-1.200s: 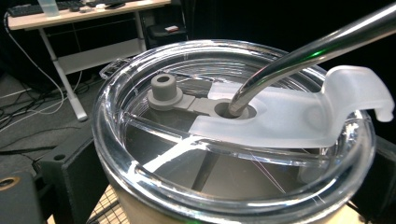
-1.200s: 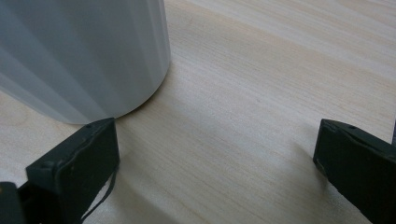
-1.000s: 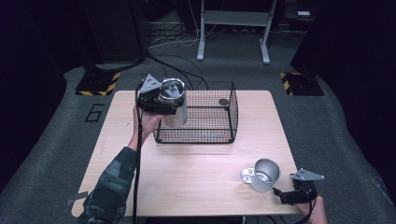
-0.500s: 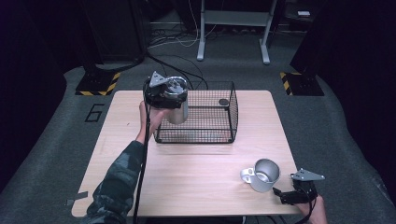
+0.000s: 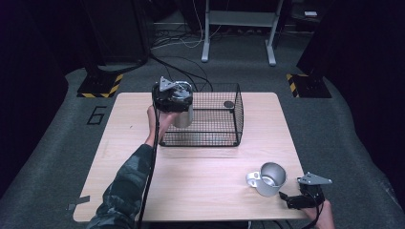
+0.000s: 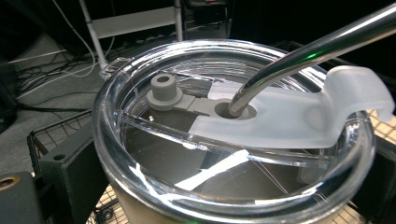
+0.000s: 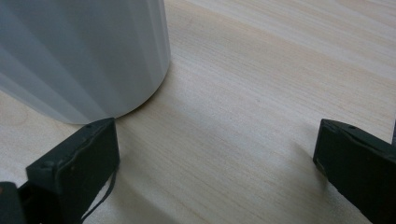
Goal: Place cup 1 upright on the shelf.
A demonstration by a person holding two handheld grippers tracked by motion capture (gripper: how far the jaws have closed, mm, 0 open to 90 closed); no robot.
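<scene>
A steel tumbler [image 5: 184, 117] with a clear lid [image 6: 187, 140] and a metal straw [image 6: 299, 51] hangs over the left wall of a black wire basket [image 5: 237, 114]. My left gripper [image 5: 174, 102] is shut on it just under the lid, and its black fingers [image 6: 65, 177] press both sides. A metal mug [image 5: 270, 177] with a handle stands near the table's front right corner. My right gripper [image 5: 295, 199] rests on the table just right of the mug. It is open, and the mug's wall [image 7: 84, 56] stands beside its left finger [image 7: 74, 158], outside the gap.
A small dark round thing [image 5: 229, 104] lies at the basket's back right corner. The wooden table [image 5: 200, 186] is bare between the basket and the mug. Cables and striped floor blocks [image 5: 100, 86] lie on the floor beyond the table.
My left gripper has carried the tumbler a little to the right, onto the basket's left wall. The right gripper and the mug have not moved.
</scene>
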